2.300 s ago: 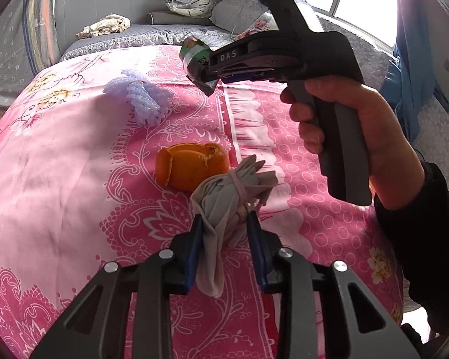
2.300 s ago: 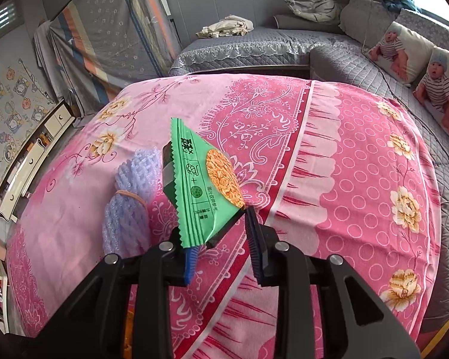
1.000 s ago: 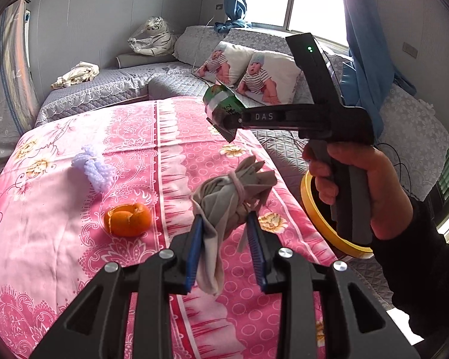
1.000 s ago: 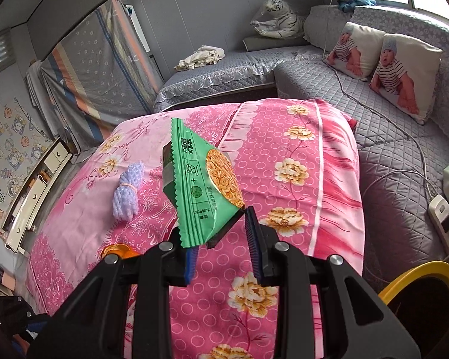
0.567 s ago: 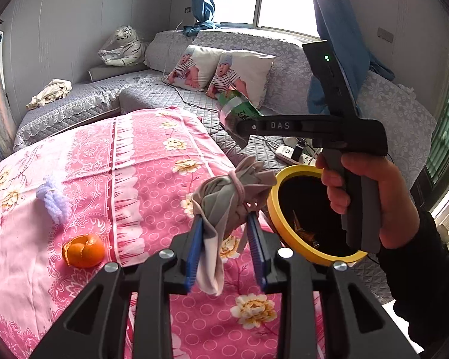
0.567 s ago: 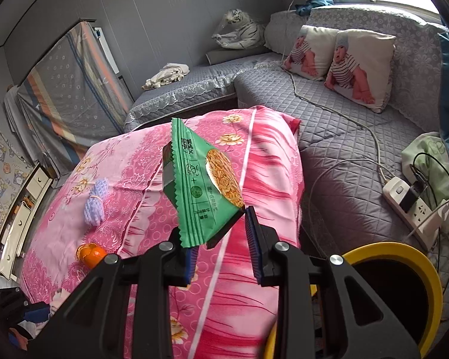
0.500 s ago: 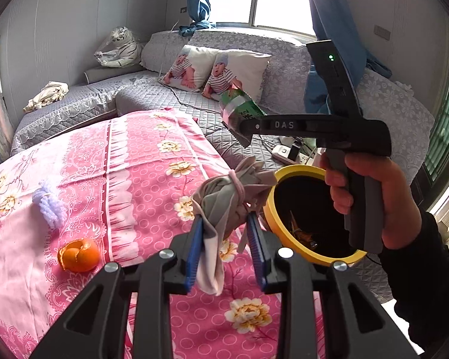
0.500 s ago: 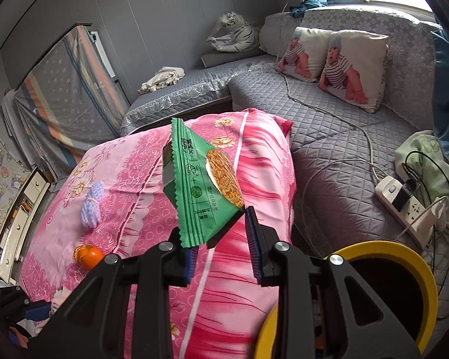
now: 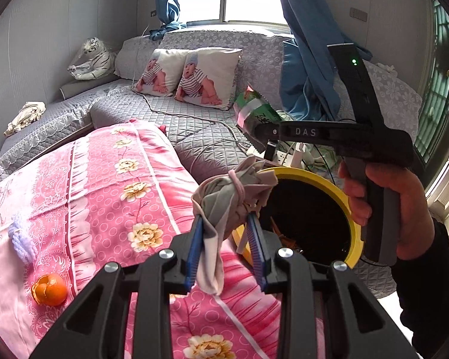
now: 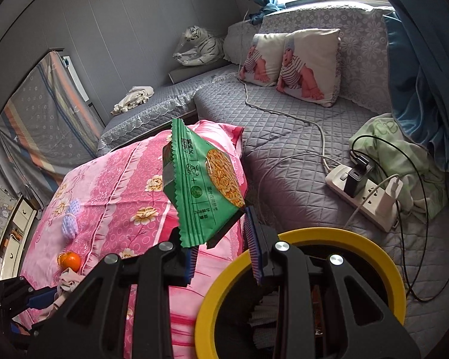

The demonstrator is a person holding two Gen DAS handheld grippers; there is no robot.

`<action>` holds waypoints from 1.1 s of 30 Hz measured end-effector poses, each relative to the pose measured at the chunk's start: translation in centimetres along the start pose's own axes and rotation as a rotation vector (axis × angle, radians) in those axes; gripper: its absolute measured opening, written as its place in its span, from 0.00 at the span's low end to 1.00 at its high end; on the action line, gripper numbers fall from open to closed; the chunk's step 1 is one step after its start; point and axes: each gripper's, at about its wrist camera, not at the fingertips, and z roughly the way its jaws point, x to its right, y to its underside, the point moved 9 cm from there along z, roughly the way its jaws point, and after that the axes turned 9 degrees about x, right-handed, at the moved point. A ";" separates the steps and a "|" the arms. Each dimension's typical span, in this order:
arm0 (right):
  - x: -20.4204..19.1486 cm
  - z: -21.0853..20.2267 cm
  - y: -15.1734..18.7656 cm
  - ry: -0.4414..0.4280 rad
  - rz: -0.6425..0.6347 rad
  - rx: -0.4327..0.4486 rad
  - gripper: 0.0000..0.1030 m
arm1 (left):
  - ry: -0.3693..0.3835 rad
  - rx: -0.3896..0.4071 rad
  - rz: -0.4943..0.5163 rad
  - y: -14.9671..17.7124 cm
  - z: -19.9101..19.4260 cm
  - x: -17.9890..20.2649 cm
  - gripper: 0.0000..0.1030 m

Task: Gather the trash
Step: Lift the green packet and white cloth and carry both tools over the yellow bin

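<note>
Bin (image 10: 371,246): we see it below and just ahead of both loads.
Right gripper (image 10: 221,257): nearer, clamps wrapper (image 10: 203,185).
Left gripper (image 9: 226,254): clamps rag (image 9: 224,200) beside rim.

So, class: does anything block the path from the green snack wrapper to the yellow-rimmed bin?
Nothing visible does. The right tongs hold the green snack wrapper up at the yellow-rimmed bin, whose mouth is open below. Only the tongs' own frame overlaps the rim.

Left tool (image 9: 226,230) clamped on a load; right tool (image 10: 221,239) likewise, gripped by right hand (image 9: 404,206).
</note>
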 end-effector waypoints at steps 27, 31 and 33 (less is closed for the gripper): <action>11.7 -2.8 4.3 0.144 0.145 -0.023 0.27 | 0.112 -0.120 0.075 1.8 8.1 7.6 0.27; 12.7 -2.7 5.4 0.155 0.162 -0.039 0.27 | 0.121 -0.138 0.087 2.4 9.0 8.1 0.28; 13.0 -2.7 5.9 0.157 0.167 -0.047 0.27 | 0.125 -0.149 0.088 2.7 9.5 8.4 0.27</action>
